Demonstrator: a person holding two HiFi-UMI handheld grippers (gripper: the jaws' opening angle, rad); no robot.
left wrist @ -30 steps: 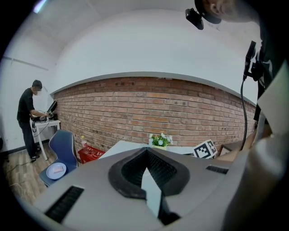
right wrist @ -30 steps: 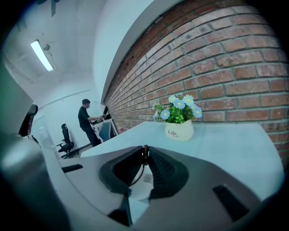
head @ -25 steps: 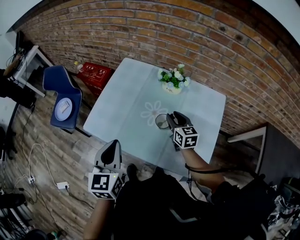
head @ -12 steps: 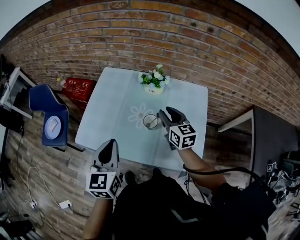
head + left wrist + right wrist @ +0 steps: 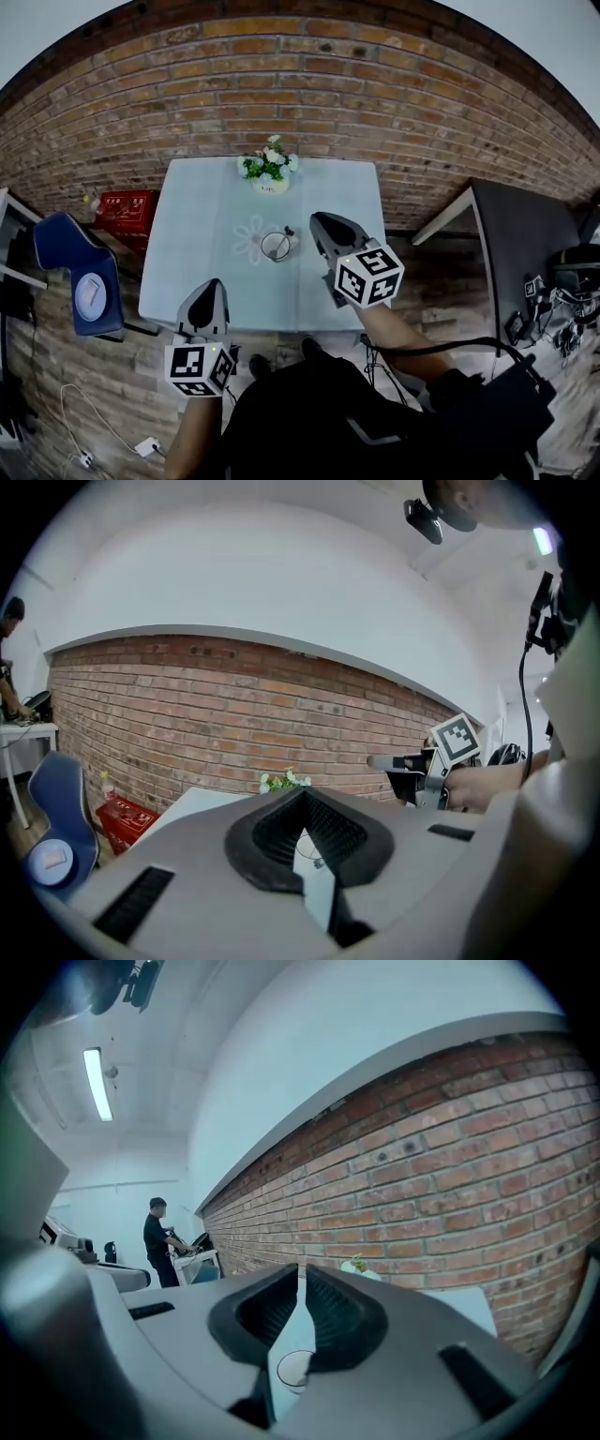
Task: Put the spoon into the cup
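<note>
On the pale table (image 5: 206, 272) stands a clear cup (image 5: 276, 246), and the spoon (image 5: 288, 232) leans in it with its handle over the right rim. My right gripper (image 5: 322, 228) hovers above the table just right of the cup, apart from it. Its jaws are closing to a thin slit with nothing between them (image 5: 301, 1283), and the cup (image 5: 292, 1370) shows below them. My left gripper (image 5: 205, 302) hangs off the table's near edge, shut and empty (image 5: 303, 808). It faces the cup (image 5: 307, 847) and the right gripper (image 5: 398, 761).
A small pot of white flowers (image 5: 268, 171) stands at the table's far edge by the brick wall. Left of the table are a red box (image 5: 122, 208) and a blue chair (image 5: 80, 281). A dark table (image 5: 525, 234) stands at right. A person (image 5: 161, 1241) works far off.
My right gripper has lifted up and away from the cup, with nothing in it. The head view has swung, so the table sits more to the left. The left gripper has barely shifted.
</note>
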